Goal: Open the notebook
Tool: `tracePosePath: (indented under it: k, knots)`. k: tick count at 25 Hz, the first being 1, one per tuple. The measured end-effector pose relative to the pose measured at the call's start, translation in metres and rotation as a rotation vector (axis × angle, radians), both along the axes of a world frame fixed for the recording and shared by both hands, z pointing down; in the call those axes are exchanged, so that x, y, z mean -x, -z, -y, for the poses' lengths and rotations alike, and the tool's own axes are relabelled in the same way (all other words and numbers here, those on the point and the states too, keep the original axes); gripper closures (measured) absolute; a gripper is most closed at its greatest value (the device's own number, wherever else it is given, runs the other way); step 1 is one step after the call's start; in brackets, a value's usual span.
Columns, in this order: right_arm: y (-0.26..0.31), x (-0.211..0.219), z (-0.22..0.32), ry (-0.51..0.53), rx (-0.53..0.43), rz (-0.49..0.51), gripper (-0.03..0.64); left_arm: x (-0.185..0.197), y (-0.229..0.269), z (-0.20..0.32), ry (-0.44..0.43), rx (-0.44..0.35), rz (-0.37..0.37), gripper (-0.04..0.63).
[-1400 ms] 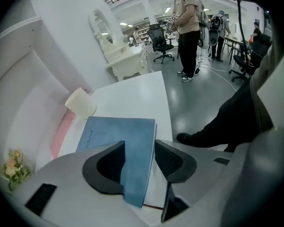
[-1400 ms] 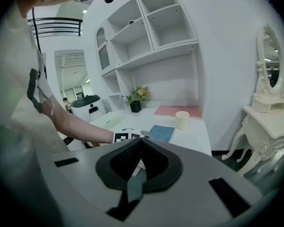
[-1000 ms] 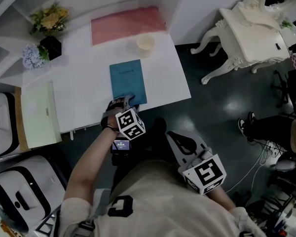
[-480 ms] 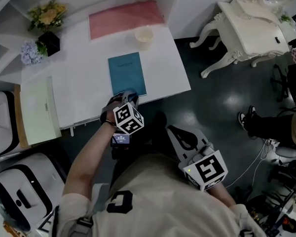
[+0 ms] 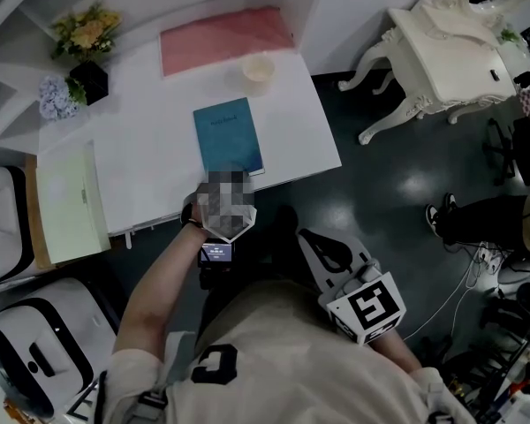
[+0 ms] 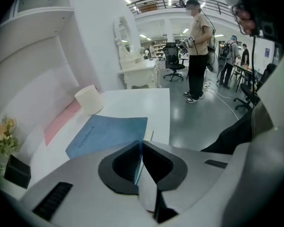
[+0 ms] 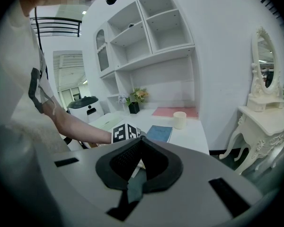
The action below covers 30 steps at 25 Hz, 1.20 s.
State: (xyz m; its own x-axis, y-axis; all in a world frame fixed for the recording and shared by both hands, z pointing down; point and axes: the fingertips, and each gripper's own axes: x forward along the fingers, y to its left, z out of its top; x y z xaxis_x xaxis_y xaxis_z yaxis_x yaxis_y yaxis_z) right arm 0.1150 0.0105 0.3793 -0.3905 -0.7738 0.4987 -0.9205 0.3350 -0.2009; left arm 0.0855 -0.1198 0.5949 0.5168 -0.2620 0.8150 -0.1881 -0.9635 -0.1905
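Now the left gripper (image 6: 141, 148), its jaws having just been closing, pinches the cover of the blue notebook (image 5: 228, 137) at the near edge of the table (image 5: 150, 175), bare surface either side, a cup (image 5: 258, 69) beyond it, while the right gripper (image 7: 141, 143) hangs closed and empty off the table.

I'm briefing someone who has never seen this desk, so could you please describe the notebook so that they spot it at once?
Start at the white table. Near its front edge, on the near side of the cream cup and the pink mat, lies the notebook. It is the only blue thing there, a flat rectangle with small lettering on its cover.
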Motion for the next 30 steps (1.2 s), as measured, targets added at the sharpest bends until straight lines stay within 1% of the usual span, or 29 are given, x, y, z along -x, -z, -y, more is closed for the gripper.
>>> tracePosePath:
  k: [7, 14, 19, 22, 28, 30]
  knots:
    - [0.000, 0.002, 0.002, 0.004, 0.000, 0.002, 0.595, 0.001, 0.004, 0.001, 0.052, 0.045, -0.046, 0.571]
    - [-0.002, 0.000, 0.001, 0.016, 0.012, -0.015, 0.595, 0.002, 0.007, 0.004, 0.090, 0.063, -0.073, 0.574]
    - [0.000, -0.001, 0.002, 0.005, -0.002, -0.006, 0.595, 0.002, 0.010, 0.005, 0.110, 0.072, -0.090, 0.575]
    - [-0.001, -0.002, 0.000, 0.019, 0.010, -0.024, 0.595, 0.003, 0.014, 0.007, 0.147, 0.095, -0.125, 0.575]
    - [0.002, 0.000, 0.003, 0.008, -0.004, -0.013, 0.595, 0.008, 0.023, 0.011, 0.238, 0.145, -0.203, 0.578]
    - [0.002, 0.000, 0.003, 0.011, -0.003, -0.014, 0.595, 0.009, 0.026, 0.013, 0.277, 0.165, -0.239, 0.578]
